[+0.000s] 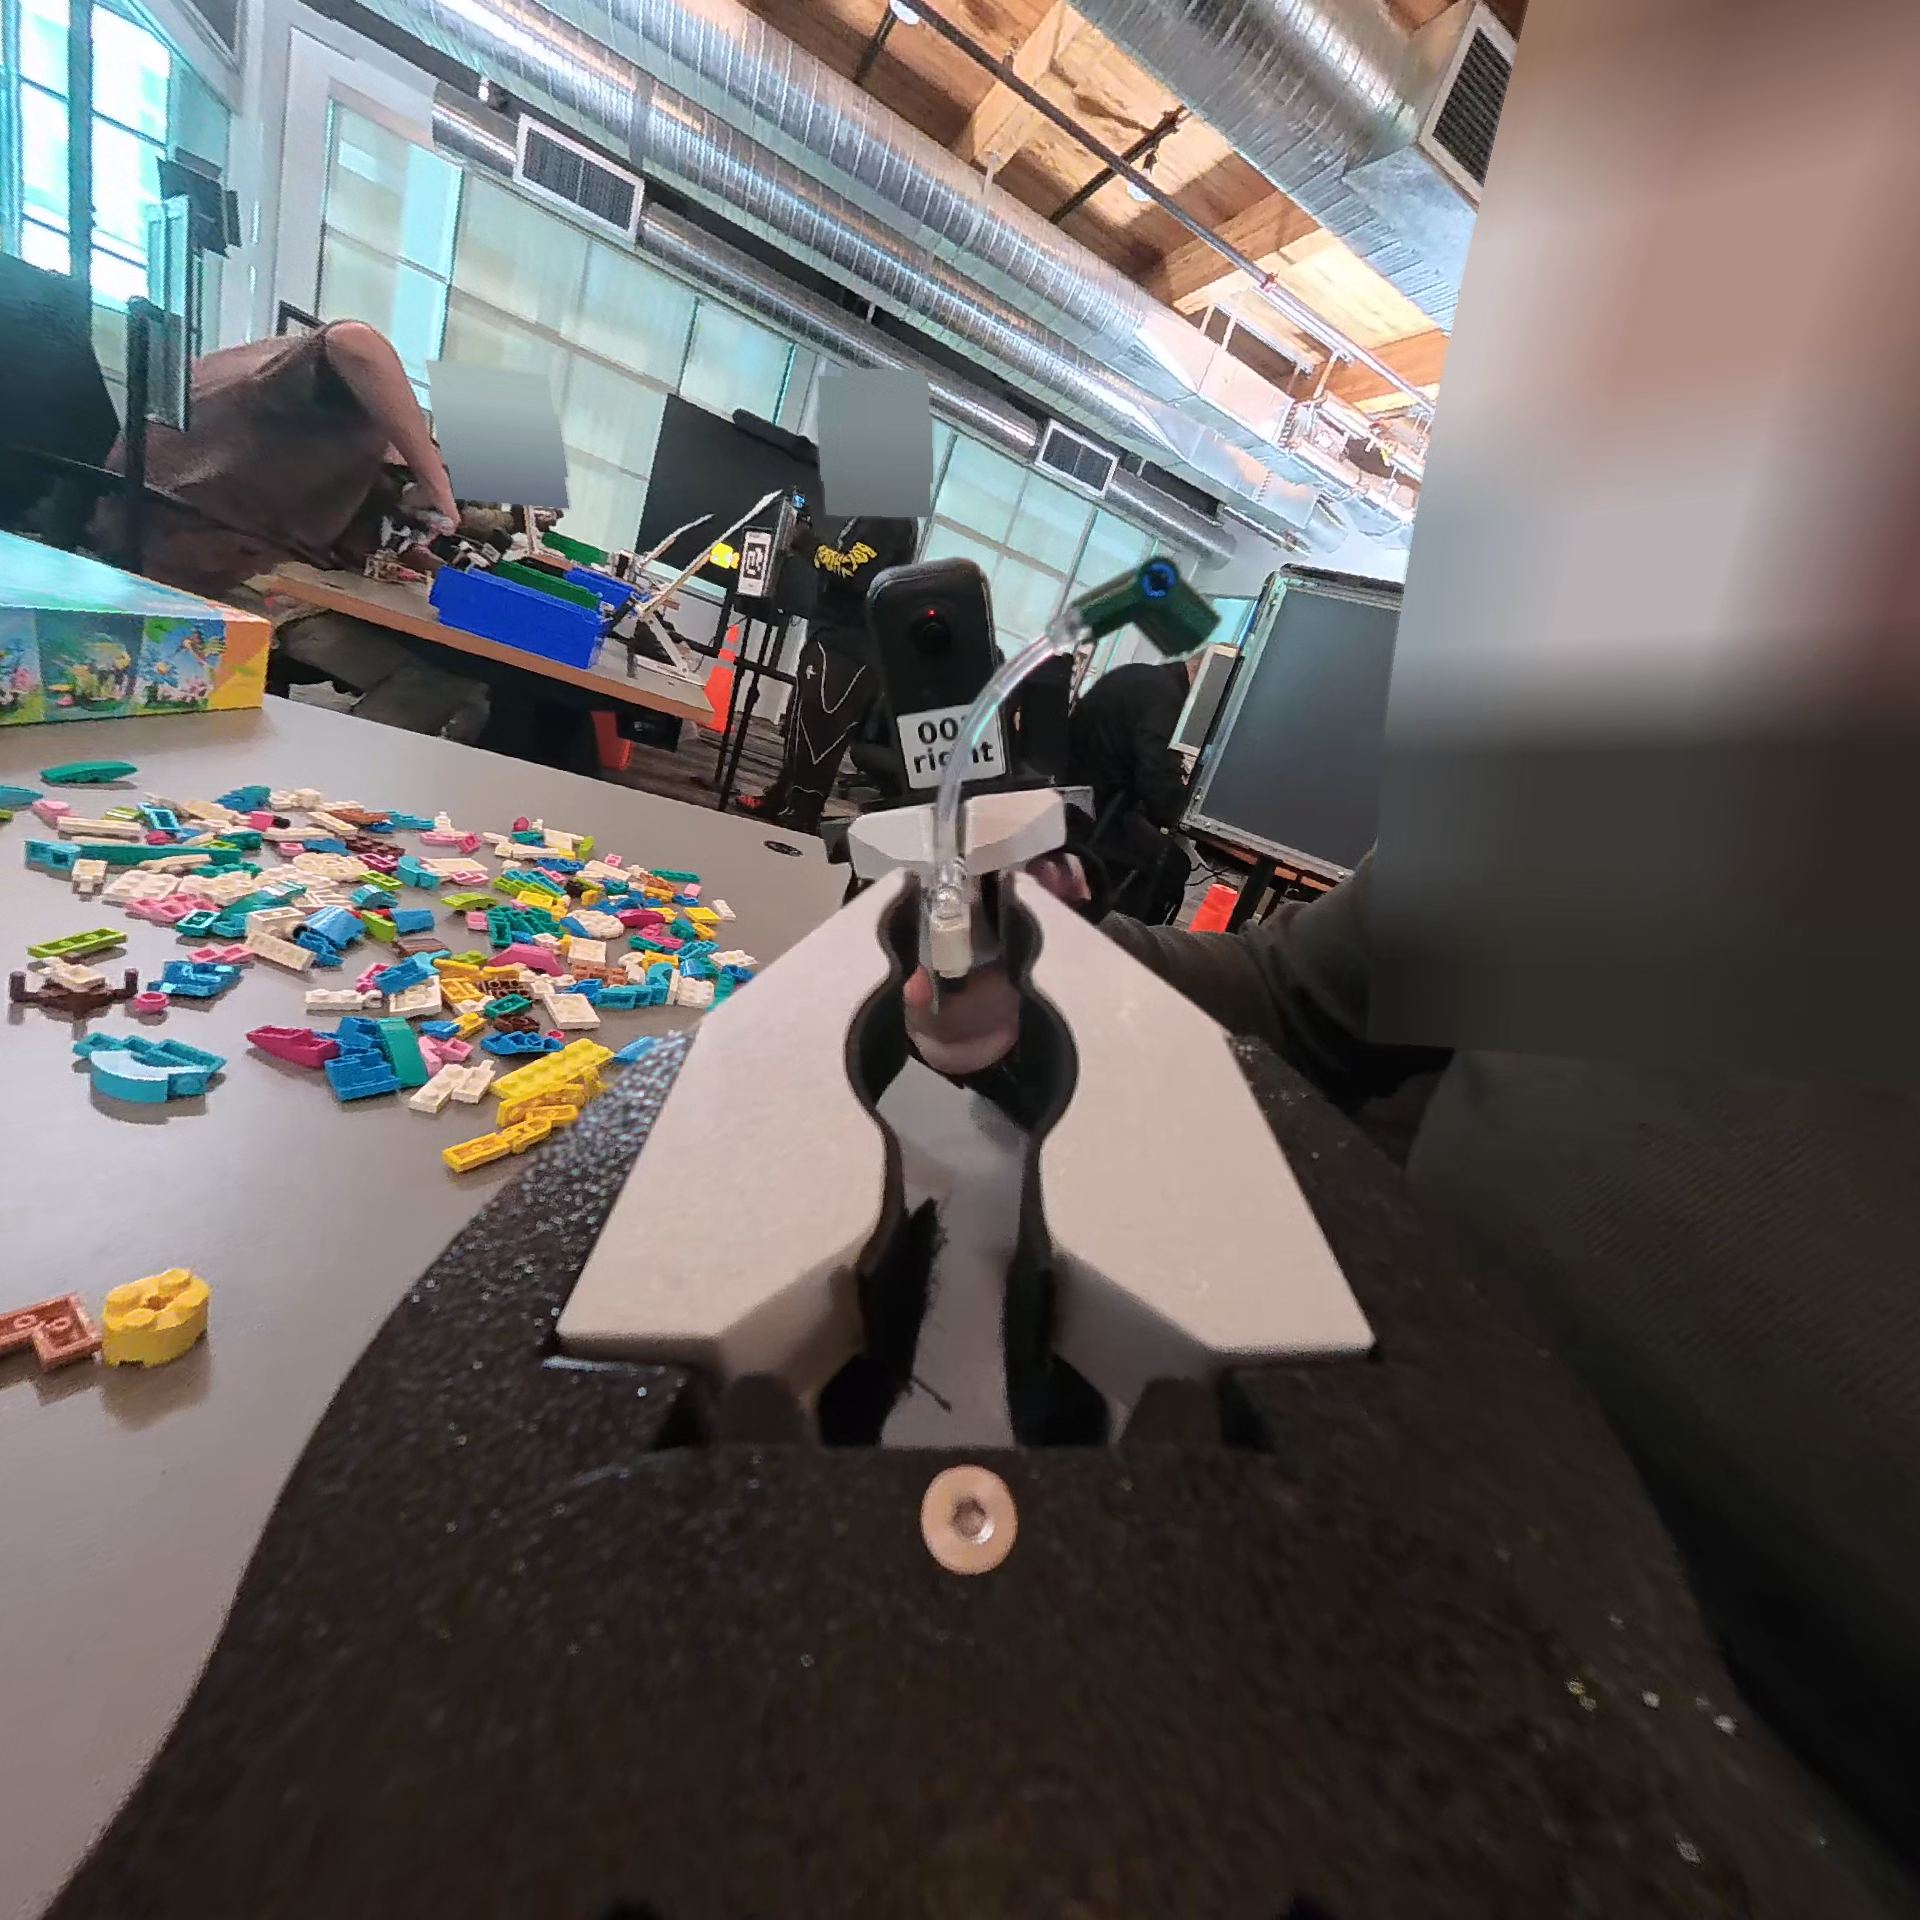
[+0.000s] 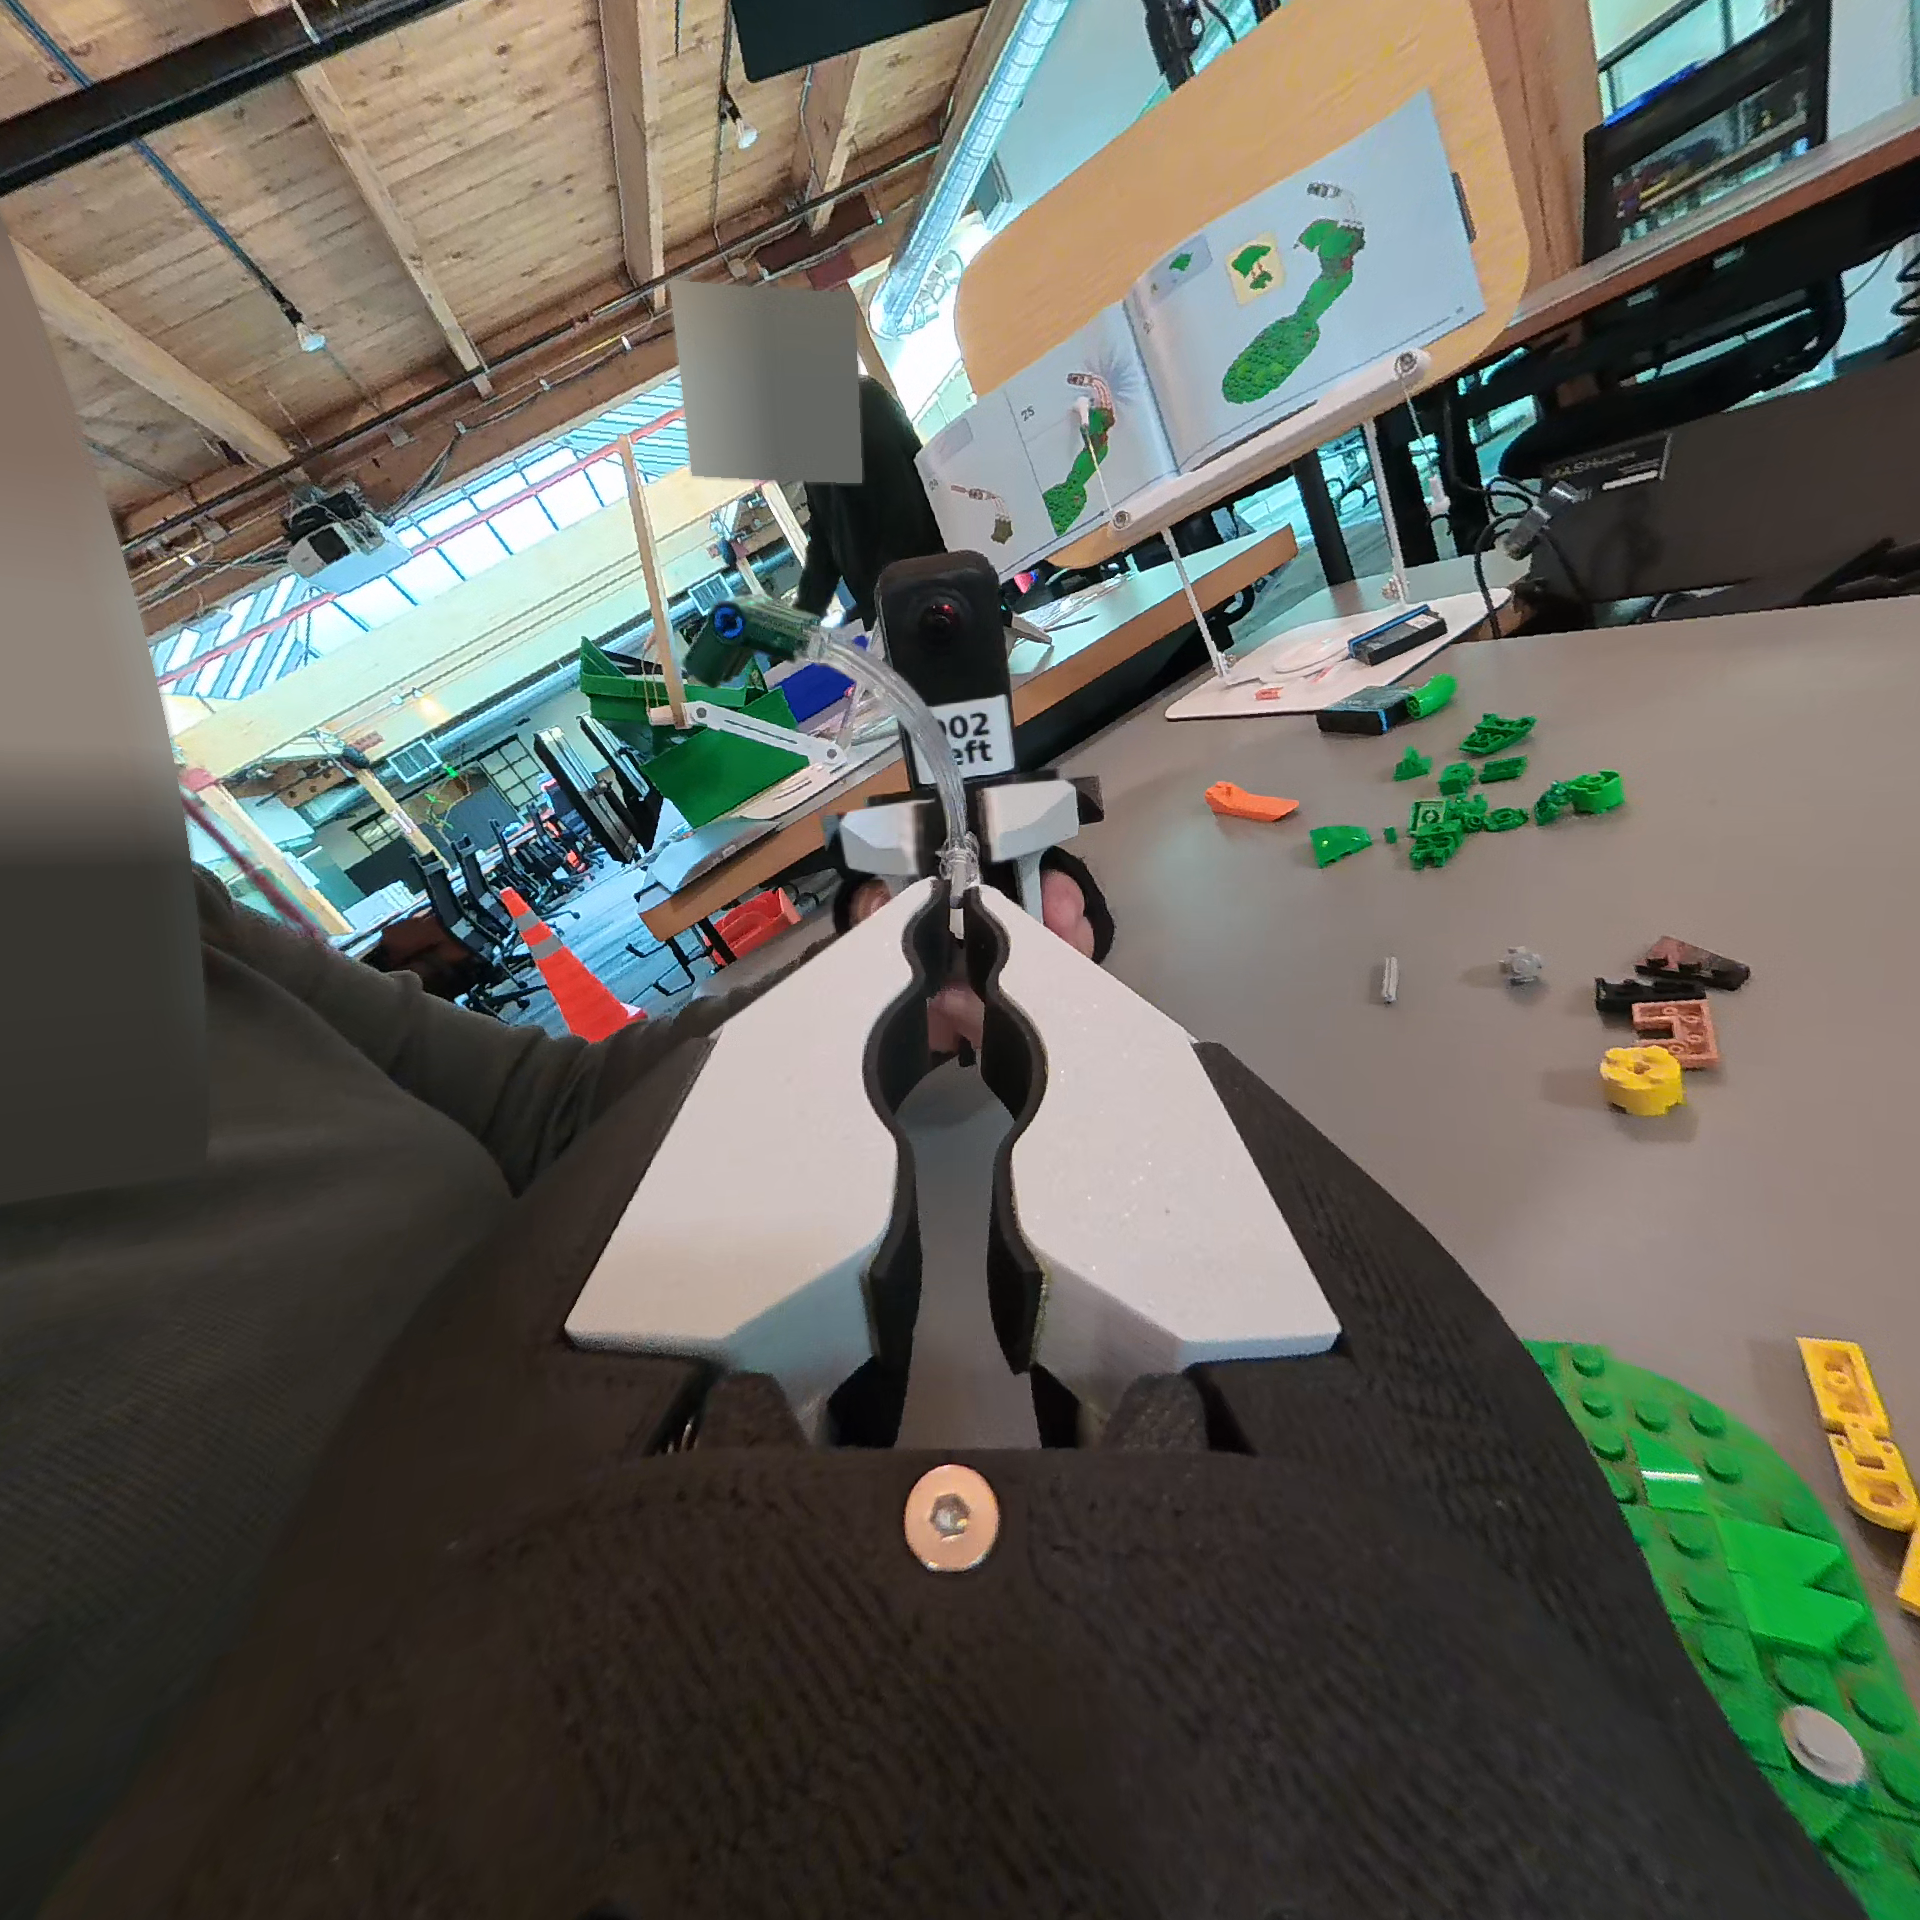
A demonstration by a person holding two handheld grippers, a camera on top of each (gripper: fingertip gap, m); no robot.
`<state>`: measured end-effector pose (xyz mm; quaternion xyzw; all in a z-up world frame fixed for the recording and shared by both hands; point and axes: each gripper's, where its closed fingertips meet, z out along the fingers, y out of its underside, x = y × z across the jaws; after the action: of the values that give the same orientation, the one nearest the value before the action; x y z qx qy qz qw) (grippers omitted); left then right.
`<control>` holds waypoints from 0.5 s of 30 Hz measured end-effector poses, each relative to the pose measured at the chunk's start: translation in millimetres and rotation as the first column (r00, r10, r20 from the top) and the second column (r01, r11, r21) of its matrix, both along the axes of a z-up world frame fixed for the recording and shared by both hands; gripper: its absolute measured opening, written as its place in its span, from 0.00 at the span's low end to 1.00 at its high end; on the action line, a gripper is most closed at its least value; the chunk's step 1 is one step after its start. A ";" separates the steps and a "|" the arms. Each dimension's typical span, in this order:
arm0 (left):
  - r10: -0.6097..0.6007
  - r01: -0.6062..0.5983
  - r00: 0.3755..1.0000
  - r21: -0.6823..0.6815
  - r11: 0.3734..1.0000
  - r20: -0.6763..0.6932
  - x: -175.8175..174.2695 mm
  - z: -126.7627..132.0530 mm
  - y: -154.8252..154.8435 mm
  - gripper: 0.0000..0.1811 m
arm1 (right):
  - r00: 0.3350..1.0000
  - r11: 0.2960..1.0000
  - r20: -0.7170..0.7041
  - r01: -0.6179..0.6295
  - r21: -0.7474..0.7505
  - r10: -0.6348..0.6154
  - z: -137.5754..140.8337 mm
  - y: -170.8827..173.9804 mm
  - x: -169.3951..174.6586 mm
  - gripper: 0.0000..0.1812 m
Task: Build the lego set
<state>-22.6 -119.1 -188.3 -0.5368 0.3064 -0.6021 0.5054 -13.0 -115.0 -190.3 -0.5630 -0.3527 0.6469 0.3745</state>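
A clear curved tube (image 1: 971, 717) with a dark green piece and blue pin (image 1: 1143, 608) at its top is held up above the table. It also shows in the right wrist view (image 2: 920, 717). My right gripper (image 2: 961, 896) is shut on the tube's lower end. My left gripper (image 1: 958, 896) faces it tip to tip. Its jaws stand a narrow gap apart around the tube's white end piece (image 1: 951, 940), not clearly touching it. The right gripper (image 1: 951, 831) shows just behind the tube, and the left gripper (image 2: 954, 821) likewise.
A pile of loose coloured bricks (image 1: 416, 935) and the set's box (image 1: 125, 655) lie to the left. A green studded build (image 2: 1714, 1558), yellow plates (image 2: 1860, 1444), a yellow round brick (image 2: 1642, 1078), loose green pieces (image 2: 1465, 800) and the open instruction booklet (image 2: 1247, 343) on a stand are to the right. The tips of both grippers are at nearly the same place. The yellow round brick (image 2: 1642, 1078) is about equally far from each gripper, around 20 cm. Look for it in the left wrist view (image 1: 170, 1300) too.
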 end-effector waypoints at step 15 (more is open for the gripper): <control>-0.123 0.129 0.985 -0.047 0.991 0.119 -4.3 4.1 -7.4 0.03 | 0.972 0.985 0.205 0.087 0.152 -0.118 4.7 -8.5 -5.8 0.00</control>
<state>-26.8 -126.4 -184.2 -0.4939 0.2933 -0.6712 0.4685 -18.8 -123.5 -185.6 -0.6185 -0.4062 0.5359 0.4066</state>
